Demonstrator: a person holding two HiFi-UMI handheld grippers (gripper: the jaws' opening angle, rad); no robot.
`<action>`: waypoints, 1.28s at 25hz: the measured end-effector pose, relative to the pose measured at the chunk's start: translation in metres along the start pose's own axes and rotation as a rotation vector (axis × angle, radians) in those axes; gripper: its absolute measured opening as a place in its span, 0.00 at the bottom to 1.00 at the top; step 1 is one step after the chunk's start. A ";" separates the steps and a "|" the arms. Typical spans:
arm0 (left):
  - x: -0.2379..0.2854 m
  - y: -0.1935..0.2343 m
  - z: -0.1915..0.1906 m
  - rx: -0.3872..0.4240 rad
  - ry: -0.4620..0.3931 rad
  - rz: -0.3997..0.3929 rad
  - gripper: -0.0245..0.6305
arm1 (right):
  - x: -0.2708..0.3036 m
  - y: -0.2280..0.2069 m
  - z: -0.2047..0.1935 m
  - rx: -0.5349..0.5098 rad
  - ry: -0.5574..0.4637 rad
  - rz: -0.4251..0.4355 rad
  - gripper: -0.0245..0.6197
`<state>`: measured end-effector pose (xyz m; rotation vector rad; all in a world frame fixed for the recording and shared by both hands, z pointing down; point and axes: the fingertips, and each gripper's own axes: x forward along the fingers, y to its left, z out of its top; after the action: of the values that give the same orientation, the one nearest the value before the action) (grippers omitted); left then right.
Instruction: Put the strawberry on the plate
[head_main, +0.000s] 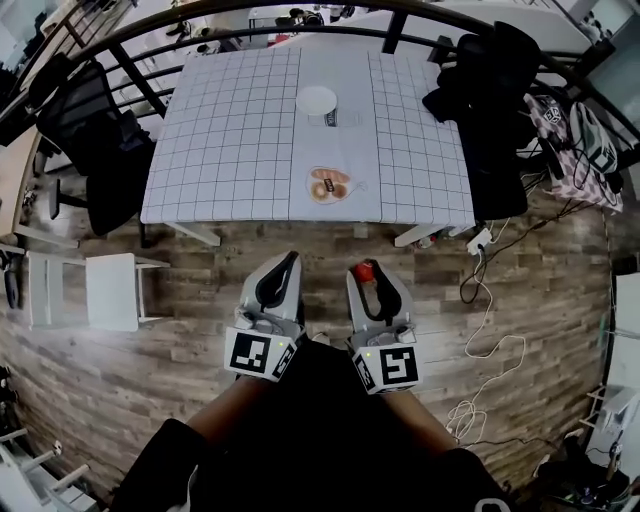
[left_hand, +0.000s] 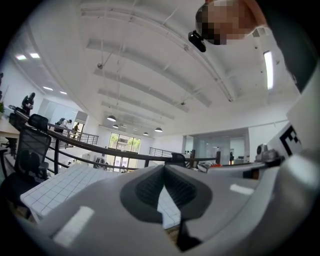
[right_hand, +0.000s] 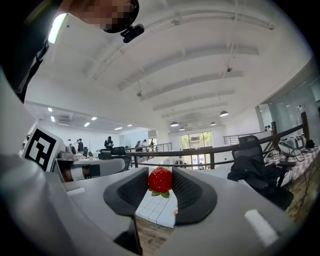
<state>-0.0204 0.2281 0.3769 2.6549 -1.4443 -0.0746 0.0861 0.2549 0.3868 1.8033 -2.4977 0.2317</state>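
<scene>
A red strawberry (head_main: 363, 271) with green leaves sits between the tips of my right gripper (head_main: 366, 268), whose jaws are shut on it. In the right gripper view the strawberry (right_hand: 160, 180) is pinched between the ribbed pads (right_hand: 136, 190), and the right gripper (right_hand: 160, 176) points level at the table. My left gripper (head_main: 289, 259) is beside it on the left, shut and holding nothing; the left gripper view shows that gripper (left_hand: 164, 167) with its tips touching. A round white plate (head_main: 317, 100) lies far off on the checked table (head_main: 230, 130). Both grippers hover over the wooden floor, short of the table.
A small dish with brown ring-shaped food (head_main: 328, 185) sits near the table's front edge. Black chairs stand at the left (head_main: 100, 150) and right (head_main: 490, 110) of the table. A white stool (head_main: 110, 290) is on the left, and cables (head_main: 490, 340) trail on the floor at the right.
</scene>
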 end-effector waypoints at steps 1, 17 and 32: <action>0.007 0.006 0.002 -0.002 -0.002 0.002 0.05 | 0.008 -0.002 0.002 -0.008 0.001 -0.001 0.26; 0.109 0.117 0.015 -0.044 0.035 -0.041 0.05 | 0.177 -0.004 0.036 0.015 0.068 0.009 0.26; 0.160 0.231 0.016 -0.128 0.029 -0.021 0.05 | 0.287 0.028 0.039 -0.046 0.110 0.028 0.26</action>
<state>-0.1271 -0.0315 0.3926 2.5580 -1.3555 -0.1250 -0.0296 -0.0122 0.3832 1.6911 -2.4348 0.2649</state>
